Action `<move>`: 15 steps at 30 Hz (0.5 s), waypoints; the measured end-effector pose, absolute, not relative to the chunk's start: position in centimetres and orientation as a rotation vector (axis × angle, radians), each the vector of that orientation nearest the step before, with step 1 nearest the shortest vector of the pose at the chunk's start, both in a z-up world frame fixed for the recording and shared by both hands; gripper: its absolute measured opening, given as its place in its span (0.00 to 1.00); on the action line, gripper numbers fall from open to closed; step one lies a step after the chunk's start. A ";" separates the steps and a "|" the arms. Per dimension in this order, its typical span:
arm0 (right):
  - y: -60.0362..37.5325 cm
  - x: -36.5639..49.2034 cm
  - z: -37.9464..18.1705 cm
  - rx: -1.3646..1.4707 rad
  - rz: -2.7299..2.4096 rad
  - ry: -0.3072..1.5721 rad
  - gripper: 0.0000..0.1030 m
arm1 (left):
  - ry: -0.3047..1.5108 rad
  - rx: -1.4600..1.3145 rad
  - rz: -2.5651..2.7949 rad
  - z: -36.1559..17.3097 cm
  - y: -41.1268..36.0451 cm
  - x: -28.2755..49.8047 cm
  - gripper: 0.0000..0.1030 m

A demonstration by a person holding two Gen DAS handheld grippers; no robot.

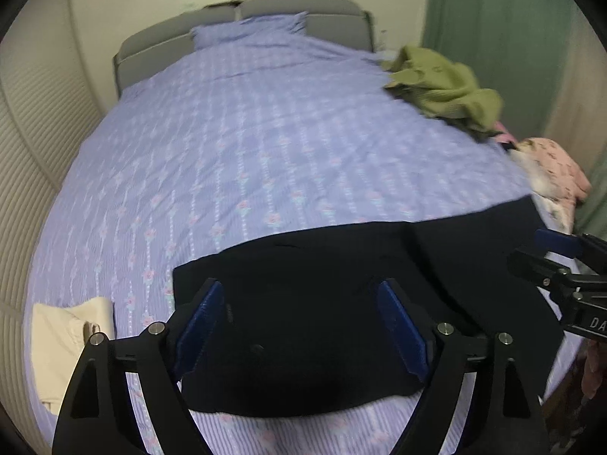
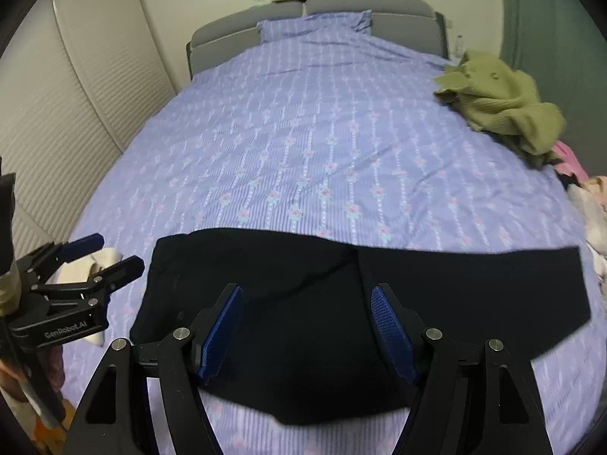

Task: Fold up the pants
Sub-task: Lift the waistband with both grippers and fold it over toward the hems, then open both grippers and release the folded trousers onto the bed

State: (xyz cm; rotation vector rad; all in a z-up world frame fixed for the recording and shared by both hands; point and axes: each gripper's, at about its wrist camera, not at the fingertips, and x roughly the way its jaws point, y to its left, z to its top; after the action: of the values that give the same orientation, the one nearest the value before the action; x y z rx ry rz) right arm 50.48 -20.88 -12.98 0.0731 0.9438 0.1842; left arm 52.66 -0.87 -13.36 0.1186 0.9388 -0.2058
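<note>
Dark pants [image 2: 303,311] lie flat on our bed [image 2: 303,132].
We hold the left tool [image 1: 303,326] and right tool [image 2: 307,326] above them, both wide open, gripping nothing.

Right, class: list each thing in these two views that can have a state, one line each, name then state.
black pants: lying flat across the near end of the bed, held by neither gripper
left gripper: open, nothing between its fingers
right gripper: open, nothing between its fingers
green garment: crumpled, unfolded
cream garment: looks folded, near the bed's edge
pink floral cloth: bunched up
pillow: propped against the headboard
</note>
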 end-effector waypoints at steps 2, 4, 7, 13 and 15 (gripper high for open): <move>-21.6 48.5 -12.3 0.079 0.154 0.940 0.69 | 0.935 0.128 -0.267 -12.7 -1.8 50.8 0.84; -22.3 46.1 -11.8 0.082 0.115 0.938 0.69 | 0.934 0.141 -0.317 -12.4 -2.9 49.2 0.84; -24.1 42.4 -11.8 0.091 0.055 0.949 0.69 | 0.925 0.177 -0.379 -12.3 -4.9 46.6 0.84; -27.8 37.0 -13.0 0.108 -0.007 0.995 0.69 | 0.954 0.221 -0.441 -13.0 -9.3 42.0 0.84; -29.4 35.4 -14.1 0.096 -0.028 1.026 0.69 | 0.979 0.235 -0.450 -13.7 -11.1 40.6 0.84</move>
State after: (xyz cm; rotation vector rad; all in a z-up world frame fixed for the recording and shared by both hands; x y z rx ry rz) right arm 35.40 -29.36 -14.07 0.0962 1.0263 -0.0275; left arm 40.59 -11.08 -13.70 0.2352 0.9793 -0.4502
